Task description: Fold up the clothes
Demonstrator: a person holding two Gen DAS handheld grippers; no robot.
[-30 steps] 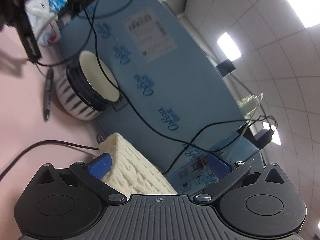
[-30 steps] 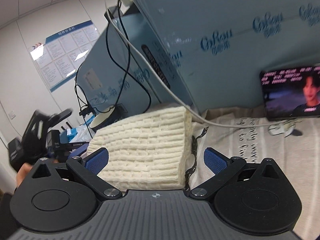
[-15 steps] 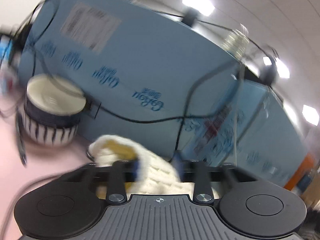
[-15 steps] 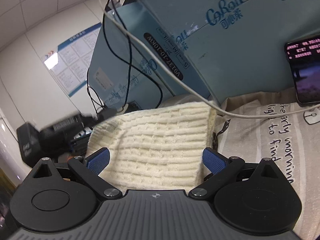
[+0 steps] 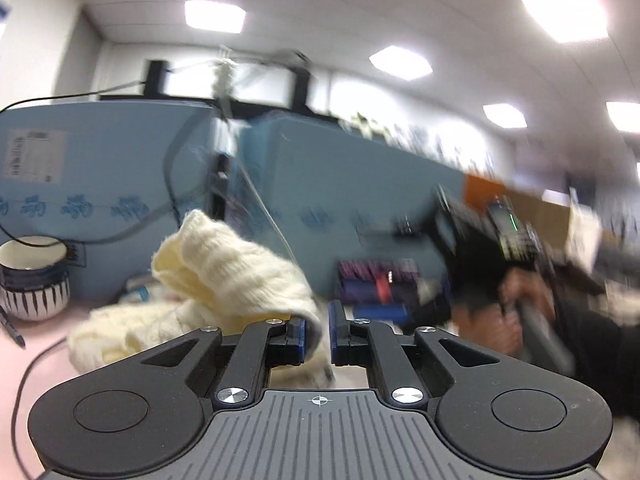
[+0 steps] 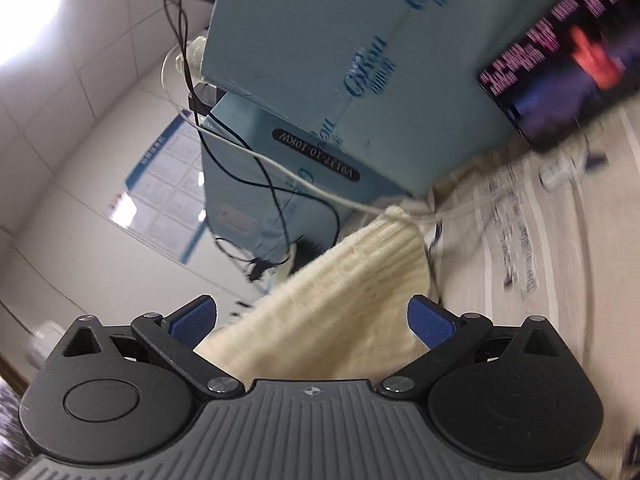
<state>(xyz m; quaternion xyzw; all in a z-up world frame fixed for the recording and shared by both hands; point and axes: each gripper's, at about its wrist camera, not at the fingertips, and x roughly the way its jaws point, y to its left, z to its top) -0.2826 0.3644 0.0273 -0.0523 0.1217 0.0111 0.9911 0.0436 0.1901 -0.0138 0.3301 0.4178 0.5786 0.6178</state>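
The left gripper (image 5: 317, 334) has its blue pads drawn close together on an edge of the cream knit garment (image 5: 224, 276), which bunches up and to the left of its fingers, raised off the pink tabletop (image 5: 36, 344). The right gripper (image 6: 312, 316) has its fingers spread wide, and the same cream knit (image 6: 352, 292) lies in the gap between them without being pinched. This looks like the lifting part of a fold: one side of the knit is held up, the other side is about to be taken. The next move calls for the right tongs to close on the cloth between them, clear of the white cable (image 6: 280, 168) beyond the knit, so both edges carry over evenly
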